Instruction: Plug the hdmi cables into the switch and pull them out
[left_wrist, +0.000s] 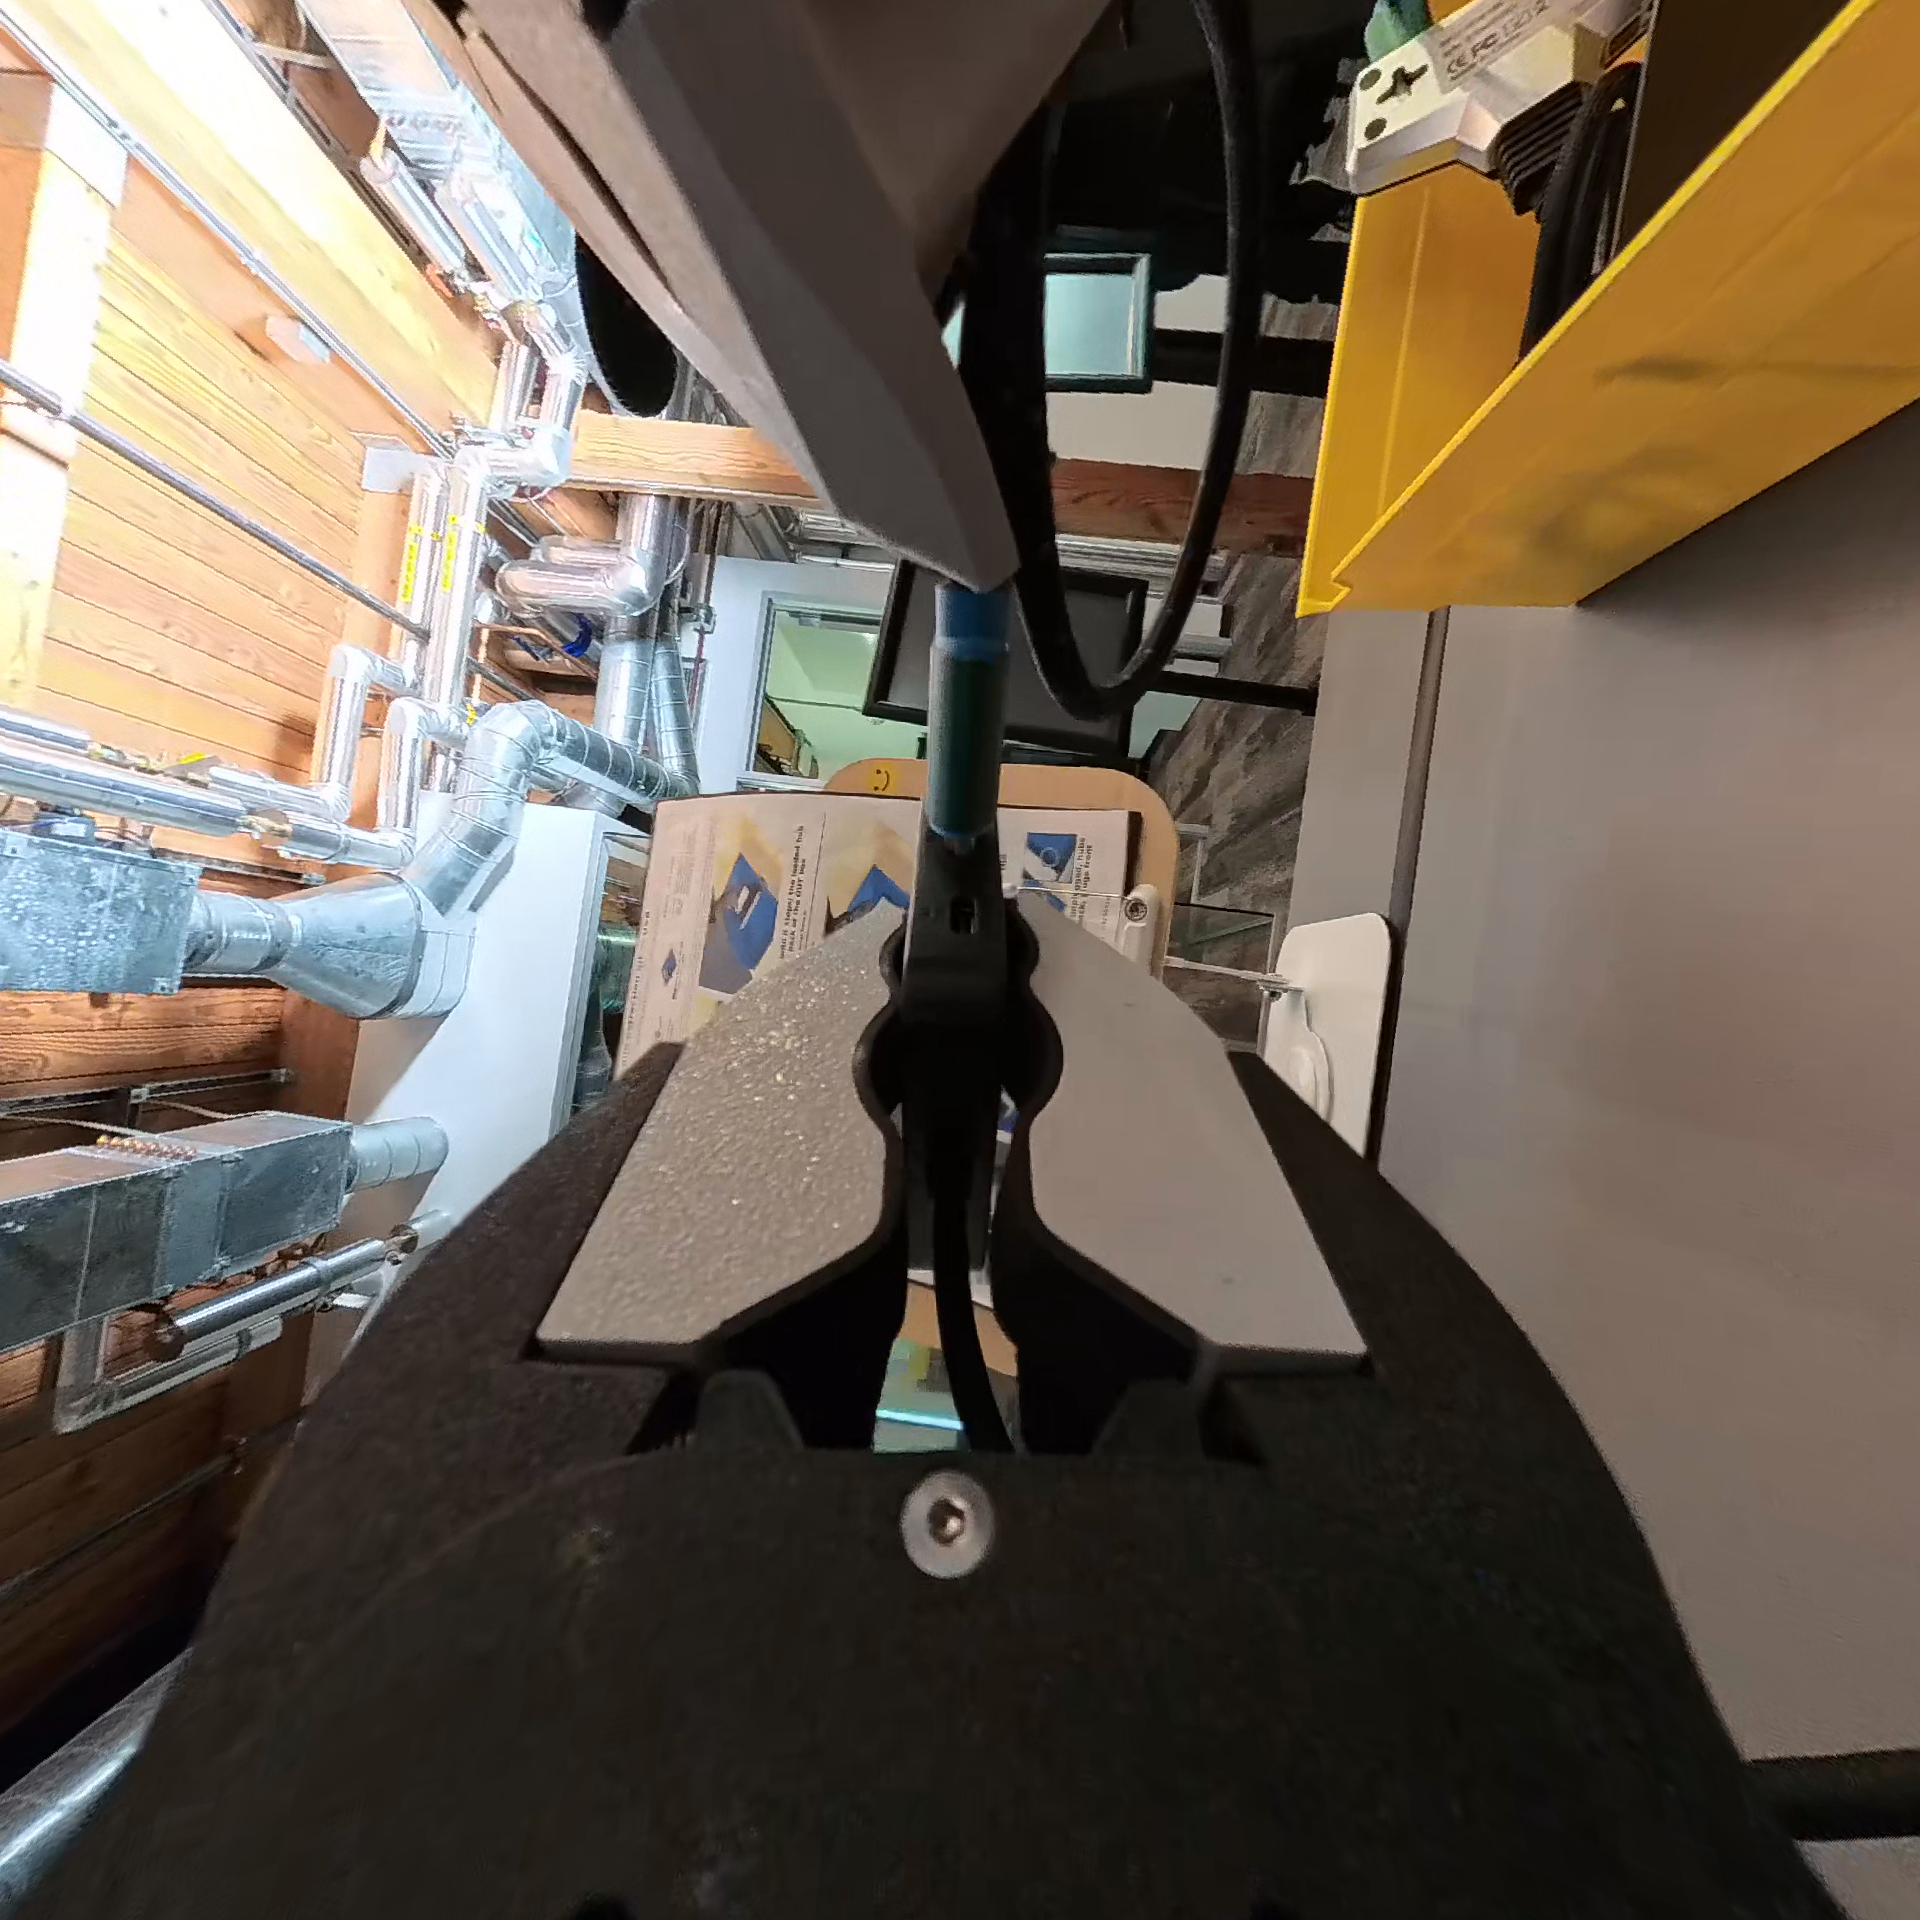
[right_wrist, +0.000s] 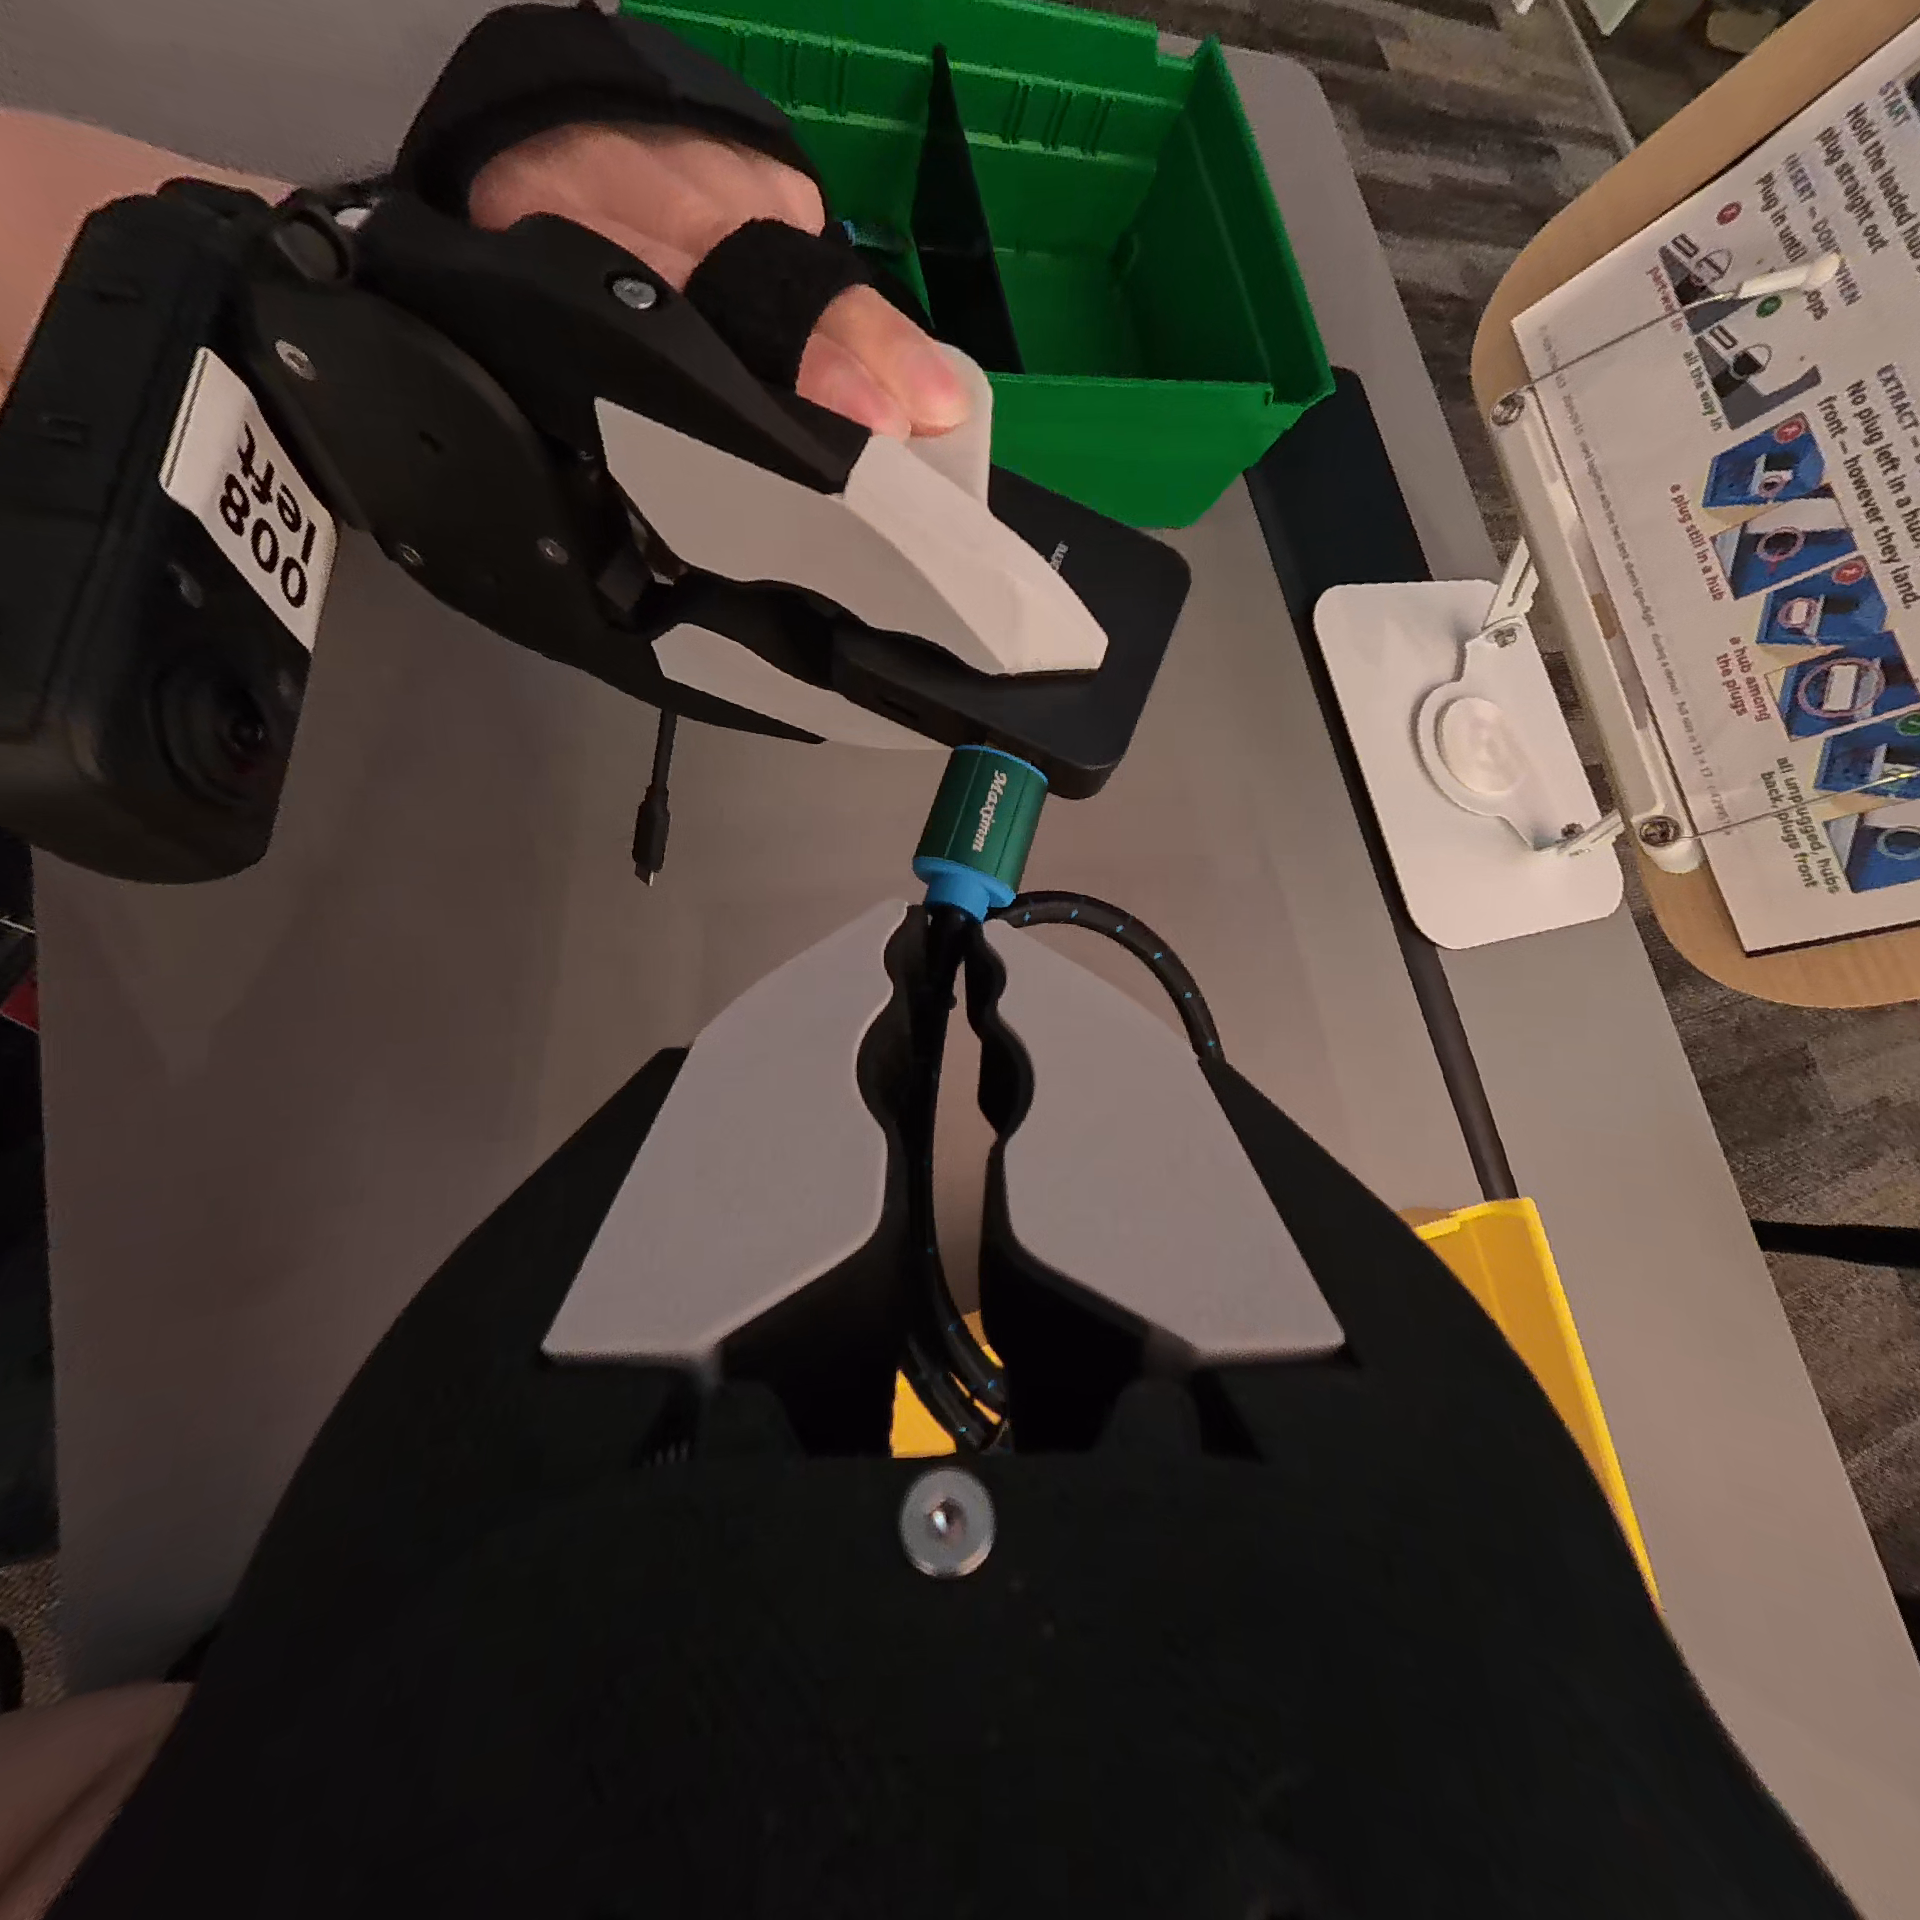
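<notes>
In the right wrist view my left gripper (right_wrist: 1008, 696) is shut on a flat black switch (right_wrist: 1122, 592) and holds it above the grey table (right_wrist: 312, 1039). A green and blue HDMI plug (right_wrist: 977, 821) sits in the switch's near edge. My right gripper (right_wrist: 940, 925) is shut on the black braided cable (right_wrist: 1143, 935) just behind that plug. In the left wrist view the switch (left_wrist: 945, 997) stands edge-on between my left gripper's (left_wrist: 951, 914) fingers, with the plug (left_wrist: 966, 727) beyond it and a right finger (left_wrist: 831, 312) above. A thin short lead (right_wrist: 652, 821) hangs from the switch.
A green divided bin (right_wrist: 1091, 260) stands behind the switch. A yellow bin (right_wrist: 1496, 1351) lies under my right gripper; in the left wrist view it (left_wrist: 1558, 416) holds a white adapter (left_wrist: 1455, 104) and cables. An instruction sheet (right_wrist: 1766, 520) stands on a white base (right_wrist: 1475, 748) at the right. My hands' fingertips stand some 6 cm from each other.
</notes>
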